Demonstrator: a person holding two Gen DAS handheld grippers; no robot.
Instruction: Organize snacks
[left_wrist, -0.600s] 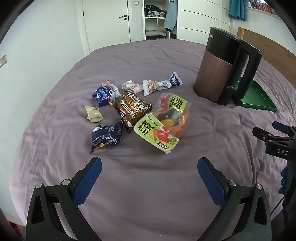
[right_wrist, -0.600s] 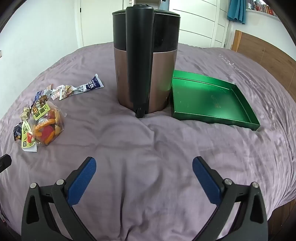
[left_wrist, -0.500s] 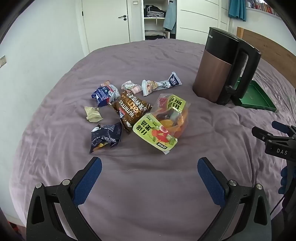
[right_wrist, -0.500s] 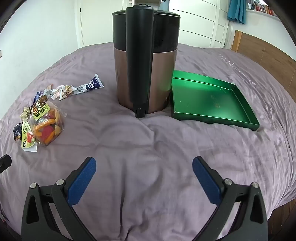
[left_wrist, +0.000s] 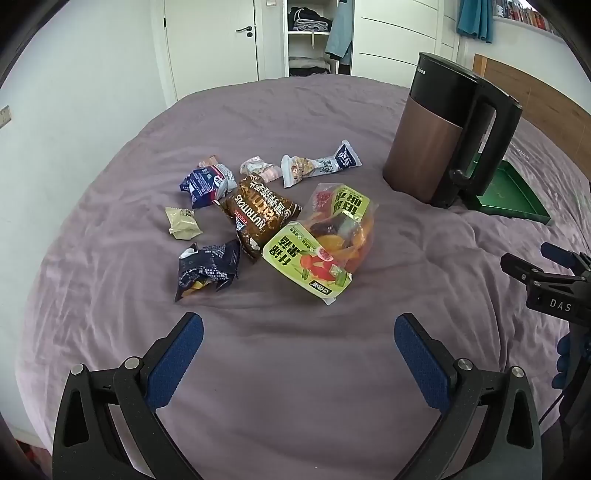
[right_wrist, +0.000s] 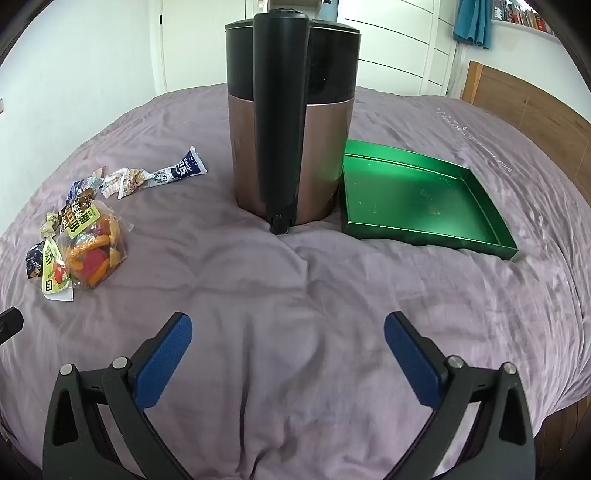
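Several snack packets lie in a cluster on the purple bedspread: a clear bag of dried fruit with green labels (left_wrist: 325, 243), a brown bag (left_wrist: 260, 214), two dark blue packets (left_wrist: 207, 267) (left_wrist: 207, 182), a small beige one (left_wrist: 183, 223) and a long white-blue one (left_wrist: 317, 166). My left gripper (left_wrist: 295, 339) hovers open just short of the cluster, nothing between its blue pads. My right gripper (right_wrist: 288, 339) is open over bare bedspread, facing the kettle (right_wrist: 291, 122). The green tray (right_wrist: 417, 199) lies empty right of the kettle; the fruit bag (right_wrist: 92, 254) shows at far left.
The tall copper-and-black kettle (left_wrist: 447, 136) stands between the snacks and the green tray (left_wrist: 513, 195). The right gripper's tip (left_wrist: 546, 280) shows at the right edge of the left wrist view. A wooden headboard (right_wrist: 532, 110) and white wardrobes lie beyond the bed.
The left wrist view has shifted very slightly toward the snacks; the right gripper and all objects stay where they were.
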